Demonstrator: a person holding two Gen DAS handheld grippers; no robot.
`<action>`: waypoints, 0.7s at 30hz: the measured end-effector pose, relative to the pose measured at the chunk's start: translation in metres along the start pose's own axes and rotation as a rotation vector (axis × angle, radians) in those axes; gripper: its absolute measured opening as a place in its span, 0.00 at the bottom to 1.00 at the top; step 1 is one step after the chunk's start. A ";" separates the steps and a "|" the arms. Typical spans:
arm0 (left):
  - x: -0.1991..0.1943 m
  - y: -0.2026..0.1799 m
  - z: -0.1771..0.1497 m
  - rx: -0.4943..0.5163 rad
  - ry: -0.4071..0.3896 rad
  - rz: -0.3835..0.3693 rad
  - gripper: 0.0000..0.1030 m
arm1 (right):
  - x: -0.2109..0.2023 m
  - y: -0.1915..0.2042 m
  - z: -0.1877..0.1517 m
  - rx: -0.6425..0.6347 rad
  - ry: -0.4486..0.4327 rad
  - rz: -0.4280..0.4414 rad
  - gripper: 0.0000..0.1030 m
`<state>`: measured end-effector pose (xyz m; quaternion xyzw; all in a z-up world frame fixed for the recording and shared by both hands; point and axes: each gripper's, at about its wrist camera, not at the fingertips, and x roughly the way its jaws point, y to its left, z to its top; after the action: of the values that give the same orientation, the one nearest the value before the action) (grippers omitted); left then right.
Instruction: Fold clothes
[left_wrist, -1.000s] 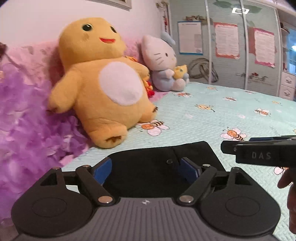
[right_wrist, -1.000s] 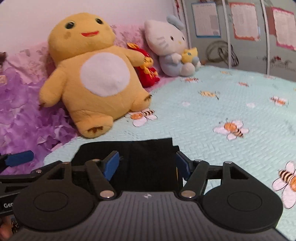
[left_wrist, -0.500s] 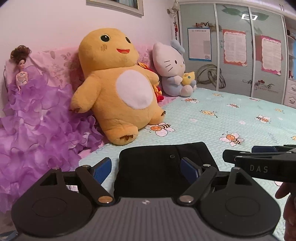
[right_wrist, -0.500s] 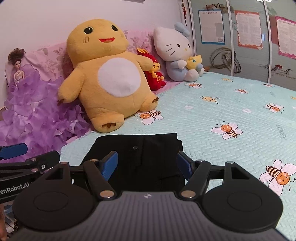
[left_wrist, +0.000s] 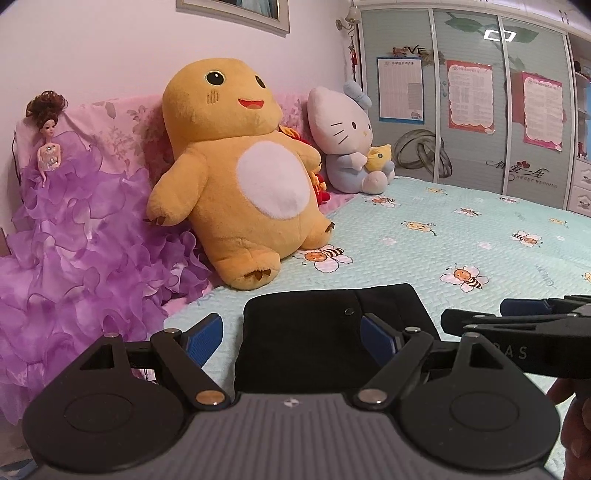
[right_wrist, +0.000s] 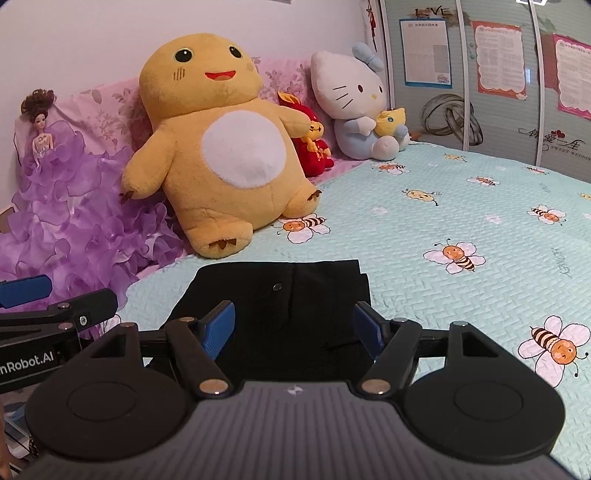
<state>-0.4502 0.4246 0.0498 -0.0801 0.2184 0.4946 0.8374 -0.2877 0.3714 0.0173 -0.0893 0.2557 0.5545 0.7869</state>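
A folded black garment (left_wrist: 314, 332) (right_wrist: 288, 302) with a small button lies flat on the mint bee-print bedspread (left_wrist: 461, 236) (right_wrist: 461, 221). My left gripper (left_wrist: 291, 334) hovers just above and behind it, open, with nothing between its blue pads. My right gripper (right_wrist: 291, 326) is also open and empty over the garment's near part. Each gripper shows at the edge of the other's view: the right one (left_wrist: 517, 321) at the right of the left wrist view, the left one (right_wrist: 48, 306) at the left of the right wrist view.
A big yellow plush (left_wrist: 240, 177) (right_wrist: 221, 147), a white cat plush (left_wrist: 347, 140) (right_wrist: 358, 107) and a red plush (right_wrist: 314, 144) lean on pink pillows. A doll in a purple ruffled dress (left_wrist: 74, 240) (right_wrist: 74, 206) sits left. Wardrobe doors (left_wrist: 480, 110) stand behind.
Both grippers have pulled back and risen from the garment, so more of the room shows. The garment lies still, and both stay open.
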 end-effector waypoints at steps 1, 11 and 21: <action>0.000 0.001 0.000 0.000 0.001 0.001 0.82 | 0.001 0.001 -0.001 -0.001 0.003 -0.001 0.69; 0.003 0.007 -0.006 -0.012 0.015 0.008 0.82 | 0.003 0.009 -0.003 -0.030 0.019 -0.015 0.69; 0.002 0.009 -0.007 -0.012 0.017 0.005 0.82 | 0.001 0.013 -0.006 -0.043 0.024 -0.019 0.69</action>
<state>-0.4588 0.4282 0.0437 -0.0887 0.2225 0.4975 0.8338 -0.3013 0.3746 0.0141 -0.1151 0.2525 0.5514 0.7867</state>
